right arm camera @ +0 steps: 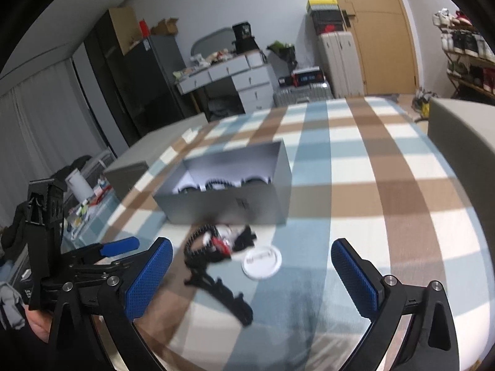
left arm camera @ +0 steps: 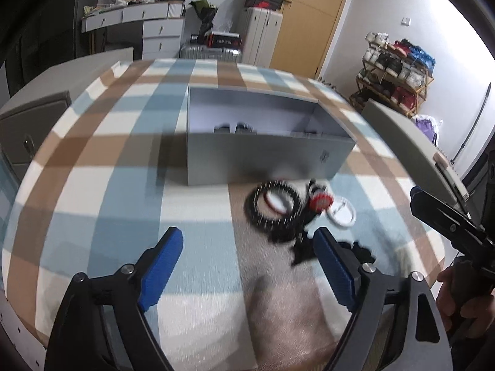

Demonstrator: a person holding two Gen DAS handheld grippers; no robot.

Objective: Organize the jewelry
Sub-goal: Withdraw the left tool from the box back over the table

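Jaws of left hand-held gripper (left arm camera: 247,266) and right hand-held gripper (right arm camera: 252,273) spread wide, gripping nothing, above checked cloth (right arm camera: 355,185). Jewelry pile (right arm camera: 222,242) loose before open grey box (right arm camera: 235,204), beside white disc (right arm camera: 261,261). Pieces blurred; box contents half hidden.

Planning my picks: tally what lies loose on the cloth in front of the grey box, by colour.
Black pieces: 2 clear, a beaded loop and a long clip; blur may hide more
Red piece: 1
White disc: 1
Total: 4
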